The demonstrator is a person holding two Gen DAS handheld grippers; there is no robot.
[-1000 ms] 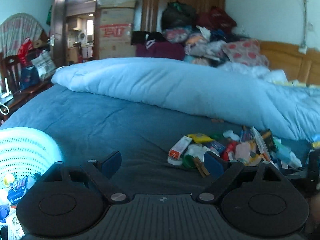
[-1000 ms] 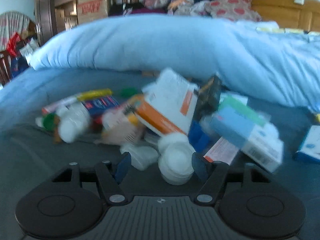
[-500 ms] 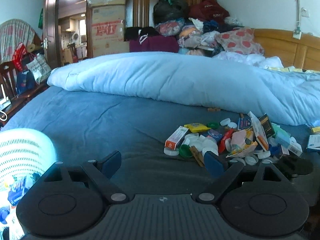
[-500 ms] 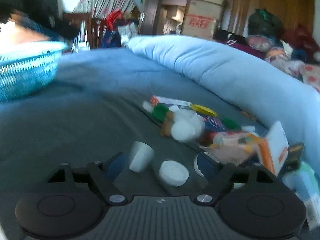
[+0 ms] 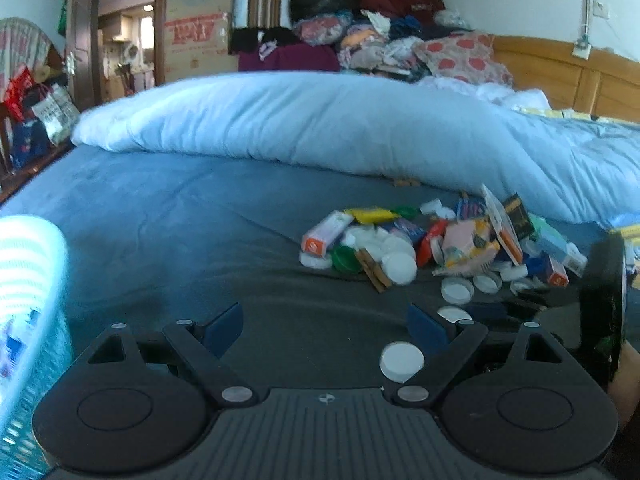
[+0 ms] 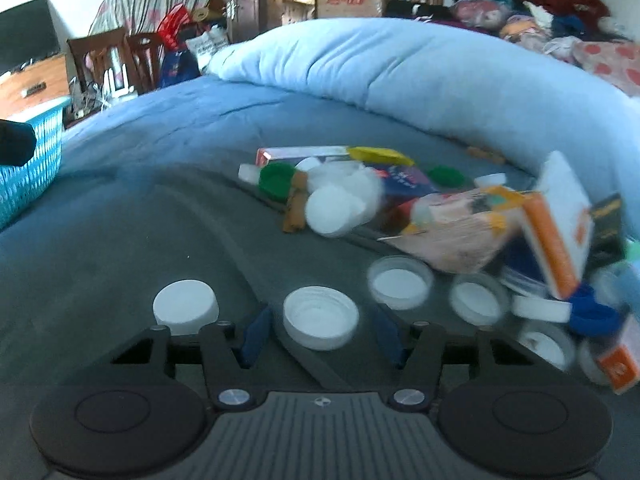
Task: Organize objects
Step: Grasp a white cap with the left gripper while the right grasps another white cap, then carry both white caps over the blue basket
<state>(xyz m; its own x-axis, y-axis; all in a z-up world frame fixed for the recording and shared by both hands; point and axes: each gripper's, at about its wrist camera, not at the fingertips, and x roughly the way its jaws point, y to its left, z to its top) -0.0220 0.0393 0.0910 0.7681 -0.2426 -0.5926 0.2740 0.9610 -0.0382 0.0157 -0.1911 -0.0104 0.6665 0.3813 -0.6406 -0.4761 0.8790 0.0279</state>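
An upturned white cap point(image 6: 321, 323) lies on the bed's dark blue sheet point(image 6: 168, 152), sitting right between the spread fingers of the right gripper point(image 6: 320, 334), whose jaws stand wide with nothing clamped. Just to its left rests a second white cap point(image 6: 186, 307), top side up, outside the left finger. To the right, two more upturned caps point(image 6: 401, 282) sit at the near edge of the jumble of boxes, lids and packets point(image 6: 440, 216), which spreads along the foot of the rolled pale blue duvet point(image 6: 400, 68). A turquoise basket point(image 6: 30, 160) stands at far left, well apart from the pile. Over on the left gripper point(image 5: 324, 330), jaws wide too, holding nothing, a white cap point(image 5: 401, 361) lying just inside its right finger. The basket's rim point(image 5: 28, 264) glows, blurred, at its left.
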